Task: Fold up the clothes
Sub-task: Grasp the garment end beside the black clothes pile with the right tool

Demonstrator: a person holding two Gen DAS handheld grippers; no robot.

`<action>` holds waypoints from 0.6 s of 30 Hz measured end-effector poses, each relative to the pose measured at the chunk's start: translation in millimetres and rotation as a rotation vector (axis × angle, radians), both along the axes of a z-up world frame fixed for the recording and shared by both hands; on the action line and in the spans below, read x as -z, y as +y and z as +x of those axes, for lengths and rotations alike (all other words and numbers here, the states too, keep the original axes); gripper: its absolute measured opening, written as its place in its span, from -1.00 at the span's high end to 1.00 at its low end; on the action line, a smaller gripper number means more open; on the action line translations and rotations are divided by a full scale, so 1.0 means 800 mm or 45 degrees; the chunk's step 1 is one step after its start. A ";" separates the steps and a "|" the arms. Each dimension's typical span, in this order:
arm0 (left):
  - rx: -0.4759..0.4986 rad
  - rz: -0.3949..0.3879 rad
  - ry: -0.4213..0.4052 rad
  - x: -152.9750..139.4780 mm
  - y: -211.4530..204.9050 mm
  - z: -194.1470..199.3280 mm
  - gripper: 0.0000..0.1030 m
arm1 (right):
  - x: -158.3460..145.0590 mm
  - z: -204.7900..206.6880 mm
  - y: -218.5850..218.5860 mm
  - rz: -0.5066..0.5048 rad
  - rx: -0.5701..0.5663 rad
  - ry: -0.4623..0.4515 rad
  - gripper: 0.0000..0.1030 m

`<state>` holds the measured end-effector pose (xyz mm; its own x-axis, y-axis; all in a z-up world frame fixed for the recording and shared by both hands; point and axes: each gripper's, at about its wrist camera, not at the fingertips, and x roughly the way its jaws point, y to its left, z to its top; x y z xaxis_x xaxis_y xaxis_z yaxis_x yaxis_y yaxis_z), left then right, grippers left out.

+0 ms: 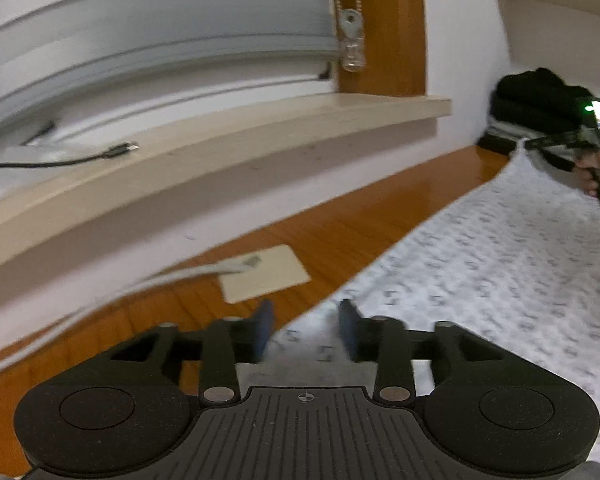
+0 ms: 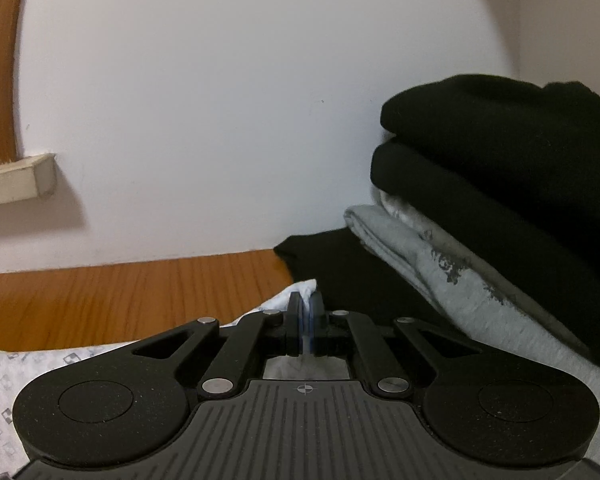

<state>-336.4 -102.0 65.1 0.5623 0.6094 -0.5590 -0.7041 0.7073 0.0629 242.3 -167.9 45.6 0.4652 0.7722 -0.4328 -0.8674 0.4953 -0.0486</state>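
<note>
A white garment with a small grey print (image 1: 480, 280) lies spread along the wooden table (image 1: 340, 236). My left gripper (image 1: 306, 314) hovers over its near edge, open, with the cloth showing below the gap between the blue pads and neither pad pressing on it. At the far right, a hand holds my right gripper (image 1: 534, 145), pinching the garment's far corner and lifting it slightly. In the right wrist view that gripper (image 2: 306, 306) is shut on the white printed corner (image 2: 300, 290), just in front of a stack of folded clothes.
The stack of folded black and grey clothes (image 2: 500, 184) stands against the white wall at the table's far end. A beige card (image 1: 266, 274) lies on the wood to the left of the garment. A window sill (image 1: 220, 148) with a black cable (image 1: 80, 158) juts out above.
</note>
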 end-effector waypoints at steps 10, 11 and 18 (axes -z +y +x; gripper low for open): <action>-0.081 0.086 -0.079 -0.007 -0.001 -0.012 1.00 | -0.013 -0.003 -0.002 0.047 0.016 -0.042 0.94; -0.099 0.084 -0.029 -0.003 0.002 -0.008 0.98 | -0.010 -0.001 0.003 0.005 0.014 -0.029 0.92; -0.159 0.023 -0.014 0.003 -0.011 -0.008 -0.36 | -0.015 0.003 -0.036 0.024 0.041 0.055 0.28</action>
<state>-342.9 -110.7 63.0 0.4871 0.6852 -0.5415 -0.7874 0.6128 0.0671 244.6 -196.9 57.4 0.4713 0.7653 -0.4384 -0.8518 0.5238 -0.0014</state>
